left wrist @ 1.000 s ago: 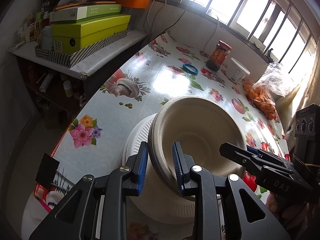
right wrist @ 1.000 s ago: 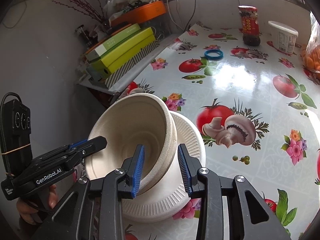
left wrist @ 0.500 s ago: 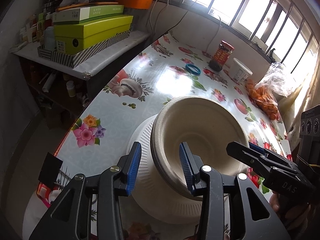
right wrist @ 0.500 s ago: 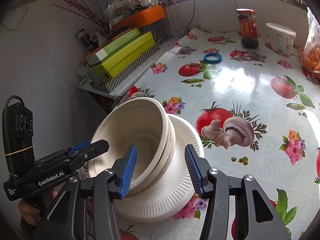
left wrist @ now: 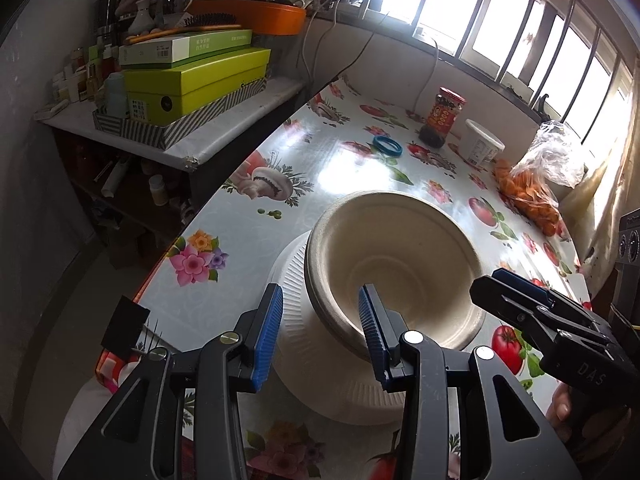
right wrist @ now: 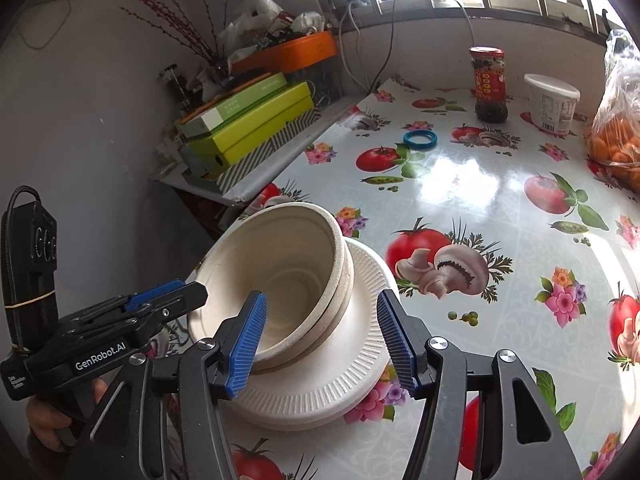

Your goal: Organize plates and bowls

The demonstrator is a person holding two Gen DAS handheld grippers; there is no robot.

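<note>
Left wrist view looks down on a stack of beige paper bowls (left wrist: 396, 264) nested together and sitting on white ribbed paper plates (left wrist: 304, 364) near the desk (left wrist: 352, 168) edge. The left claw (left wrist: 320, 332) stands part open, its pads either side of the bowls' near rim without pressing on it, having just let go. From the right wrist view, the right claw (right wrist: 324, 340) has just been opening too and now stands wide, straddling the far rim with nothing squeezed between its pads.

The bowls look seated, if a little tilted on the plates. To finish the release well, I'd say both claws should back straight out along their own line and lift clear before swinging aside; a pad catching the light rim could tip the bowls or drag the whole stack toward the desk edge.
</note>
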